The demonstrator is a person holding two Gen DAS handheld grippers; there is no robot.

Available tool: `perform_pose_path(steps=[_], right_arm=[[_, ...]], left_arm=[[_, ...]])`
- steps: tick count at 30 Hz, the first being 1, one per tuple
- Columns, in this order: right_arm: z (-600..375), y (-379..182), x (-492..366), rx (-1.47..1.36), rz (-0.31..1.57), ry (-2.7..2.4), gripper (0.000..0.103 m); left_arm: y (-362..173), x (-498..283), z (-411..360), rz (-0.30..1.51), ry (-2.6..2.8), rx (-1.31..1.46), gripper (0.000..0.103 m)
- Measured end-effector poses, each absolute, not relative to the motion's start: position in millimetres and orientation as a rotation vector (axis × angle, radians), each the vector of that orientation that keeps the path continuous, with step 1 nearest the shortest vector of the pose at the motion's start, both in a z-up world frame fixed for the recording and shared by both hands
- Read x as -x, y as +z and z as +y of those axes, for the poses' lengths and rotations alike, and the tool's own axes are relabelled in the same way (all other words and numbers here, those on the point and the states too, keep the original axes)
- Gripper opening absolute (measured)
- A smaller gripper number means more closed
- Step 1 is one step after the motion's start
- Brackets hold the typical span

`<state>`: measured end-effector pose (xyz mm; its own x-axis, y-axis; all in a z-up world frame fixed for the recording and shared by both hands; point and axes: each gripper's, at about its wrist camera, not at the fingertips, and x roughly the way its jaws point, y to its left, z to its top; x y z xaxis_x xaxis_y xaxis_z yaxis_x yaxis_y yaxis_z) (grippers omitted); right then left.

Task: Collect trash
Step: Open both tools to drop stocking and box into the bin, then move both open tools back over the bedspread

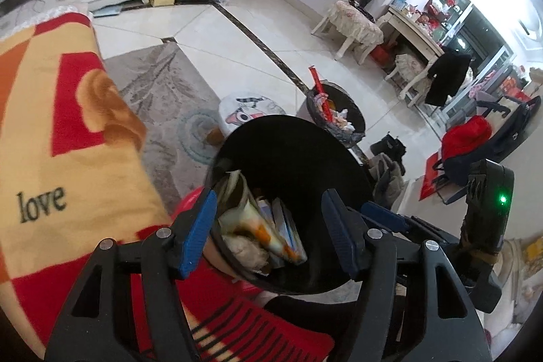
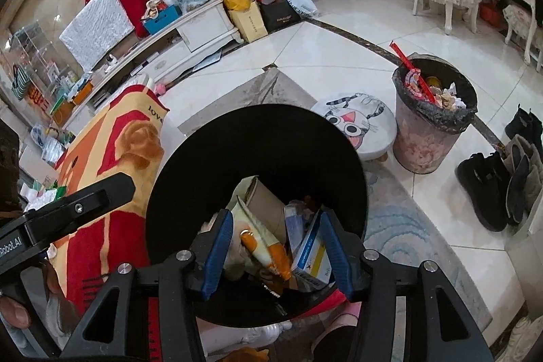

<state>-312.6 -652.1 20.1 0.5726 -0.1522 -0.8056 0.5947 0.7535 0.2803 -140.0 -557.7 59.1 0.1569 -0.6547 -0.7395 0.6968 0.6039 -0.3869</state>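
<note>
A black bin (image 1: pixel 288 151) (image 2: pixel 258 141) tilts its mouth toward both cameras. Inside lie an orange-and-cream snack wrapper (image 2: pixel 268 243) (image 1: pixel 261 229), a white, blue and yellow box (image 2: pixel 312 250) and a cardboard tube (image 2: pixel 268 199). My left gripper (image 1: pixel 269 233) hovers open over the bin's mouth, its left finger by the near rim, and its pads press on nothing. My right gripper (image 2: pixel 276 253) is open too; the wrapper and box lie between its fingers inside the bin. The right gripper's body (image 1: pixel 488 202), with a green light, shows at the bin's right side.
A full floor trash can (image 2: pixel 431 111) (image 1: pixel 336 114) with a black liner stands beyond a cat-face stool (image 2: pixel 356 121). A red and yellow "love" blanket (image 1: pixel 51 141) lies left of the bin. Boots (image 2: pixel 499 185) stand at the right. Bags crowd the far cabinet (image 2: pixel 203 22).
</note>
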Motion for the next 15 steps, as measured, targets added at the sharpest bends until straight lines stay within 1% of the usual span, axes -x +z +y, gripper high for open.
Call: perform_pose_path(steps=[9,15], right_arm=[[-630.6,19.6,301.2,-0.550,0.879,-0.426,0.052],[-601.4,23.6,283.6,-0.517,0.895,-0.367,0.054]], left_arm=[[67.2,143.2,-523.4,0.974,-0.874,-0.090,0.063],[67.2,140.4,-492.7,0.956,-0.820,-0.104,0.063]])
